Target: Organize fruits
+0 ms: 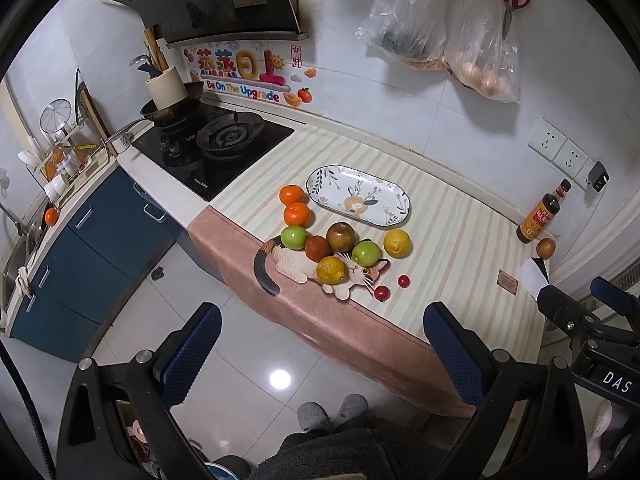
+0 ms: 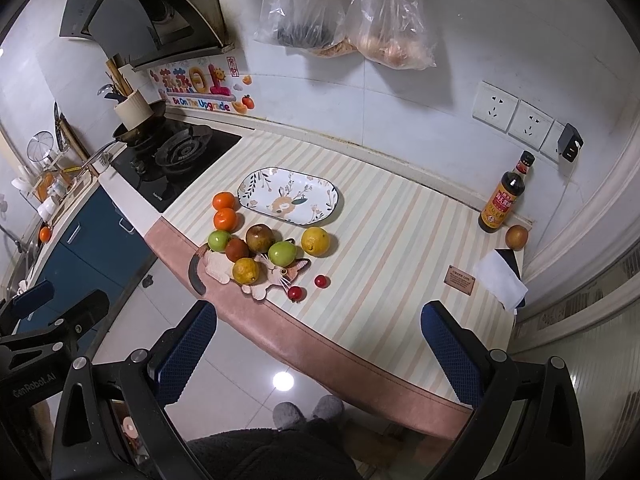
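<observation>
A floral oval plate (image 1: 384, 216) (image 2: 256, 192) lies on the striped counter mat with nothing on it. In front of it are two oranges (image 1: 297, 213) (image 2: 225, 219), two green apples (image 1: 366, 253) (image 2: 282, 253), two dark brownish fruits (image 1: 341, 236) (image 2: 259, 238), two yellow lemons (image 1: 397, 243) (image 2: 315, 241) and two small red fruits (image 1: 381, 292) (image 2: 295, 293), some on a cat-shaped mat (image 1: 296, 268) (image 2: 276, 274). My left gripper (image 1: 320, 352) and right gripper (image 2: 320, 352) are both open and empty, held back off the counter's front edge.
A gas hob (image 1: 216, 148) with a pan is to the left. A sauce bottle (image 2: 502, 196), a brown fruit (image 2: 516, 237) and a folded white paper (image 2: 500, 280) are at the right end. Plastic bags (image 2: 384, 28) hang on the wall. The tiled floor lies below.
</observation>
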Action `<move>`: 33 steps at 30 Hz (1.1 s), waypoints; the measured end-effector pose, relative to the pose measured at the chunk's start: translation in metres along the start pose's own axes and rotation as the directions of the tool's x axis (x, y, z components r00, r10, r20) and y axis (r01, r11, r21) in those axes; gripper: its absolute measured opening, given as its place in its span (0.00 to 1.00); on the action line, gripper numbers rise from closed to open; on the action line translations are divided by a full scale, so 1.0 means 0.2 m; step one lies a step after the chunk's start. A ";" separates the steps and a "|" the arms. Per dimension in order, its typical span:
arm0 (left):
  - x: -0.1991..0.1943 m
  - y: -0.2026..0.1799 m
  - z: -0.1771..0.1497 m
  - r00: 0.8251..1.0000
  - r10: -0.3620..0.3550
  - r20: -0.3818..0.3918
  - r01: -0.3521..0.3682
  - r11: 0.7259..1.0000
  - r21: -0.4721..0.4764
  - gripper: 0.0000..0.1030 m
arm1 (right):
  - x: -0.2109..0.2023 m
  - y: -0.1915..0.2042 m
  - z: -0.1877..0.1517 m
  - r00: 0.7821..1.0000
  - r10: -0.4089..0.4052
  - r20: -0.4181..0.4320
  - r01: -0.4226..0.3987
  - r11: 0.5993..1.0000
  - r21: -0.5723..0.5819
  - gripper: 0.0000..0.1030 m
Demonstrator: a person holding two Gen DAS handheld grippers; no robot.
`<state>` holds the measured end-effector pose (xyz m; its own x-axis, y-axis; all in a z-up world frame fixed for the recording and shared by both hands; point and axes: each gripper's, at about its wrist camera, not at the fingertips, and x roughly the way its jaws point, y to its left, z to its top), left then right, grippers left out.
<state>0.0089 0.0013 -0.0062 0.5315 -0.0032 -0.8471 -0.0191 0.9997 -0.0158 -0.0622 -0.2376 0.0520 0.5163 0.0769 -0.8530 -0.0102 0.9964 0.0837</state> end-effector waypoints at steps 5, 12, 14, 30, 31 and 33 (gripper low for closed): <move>0.00 0.00 0.00 1.000 0.001 0.000 -0.001 1.000 0.000 1.00 | 0.00 0.00 0.00 1.000 0.000 0.001 0.000 1.000 0.000 1.00; 0.00 0.00 0.01 1.000 0.001 0.001 -0.001 1.000 0.001 1.00 | 0.00 0.00 0.00 1.000 0.000 0.002 0.000 1.000 0.000 1.00; 0.00 0.00 0.01 1.000 -0.001 0.002 0.001 1.000 -0.001 1.00 | 0.00 0.00 0.00 1.000 -0.002 0.002 0.002 1.000 0.001 1.00; 0.00 0.00 0.01 1.000 0.000 0.004 0.000 1.000 0.000 1.00 | 0.00 0.00 0.00 1.000 0.000 0.002 0.000 1.000 0.001 1.00; 0.00 0.00 0.01 1.000 0.001 0.004 -0.001 1.000 0.001 1.00 | 0.00 0.00 -0.01 1.000 0.000 0.003 0.000 1.000 0.000 1.00; 0.00 0.00 0.01 1.000 0.001 0.004 -0.001 1.000 0.000 1.00 | 0.00 0.00 -0.01 1.000 0.000 0.003 0.000 1.000 0.000 1.00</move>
<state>0.0106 0.0008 -0.0053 0.5350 -0.0023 -0.8448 -0.0194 0.9997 -0.0150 -0.0643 -0.2369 0.0509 0.5187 0.0764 -0.8515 -0.0098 0.9965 0.0834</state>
